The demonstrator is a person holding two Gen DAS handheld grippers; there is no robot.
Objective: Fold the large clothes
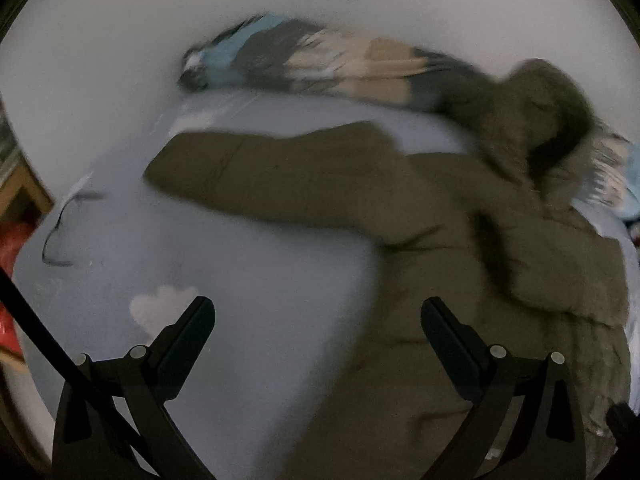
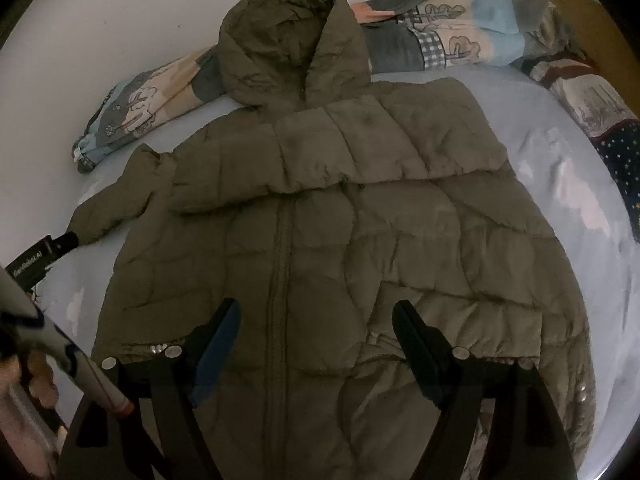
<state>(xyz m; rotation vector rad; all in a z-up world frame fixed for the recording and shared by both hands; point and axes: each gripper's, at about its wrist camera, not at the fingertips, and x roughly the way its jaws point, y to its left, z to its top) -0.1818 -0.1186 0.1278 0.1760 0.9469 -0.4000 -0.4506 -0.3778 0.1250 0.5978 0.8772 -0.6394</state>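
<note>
A pale blue bed sheet [image 2: 560, 208] with white cloud prints served as the work surface. The right gripper [image 2: 316, 320] hung with jaws spread and empty above the zipped front of the olive puffer jacket [image 2: 320, 220], which lay face up, one sleeve already crossed over the chest, apparently as the first fold. The left gripper [image 1: 318, 316], also spread and empty, hovered near the other, outstretched sleeve. A patchwork quilt [image 2: 460, 28] lay bunched behind the hood. The left gripper's body carried small white lettering, too small to read surely.

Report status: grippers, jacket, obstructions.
Left gripper open, empty. Right gripper open above jacket. Right sleeve folded across chest, left sleeve still out. Rolled quilt under hood.
</note>
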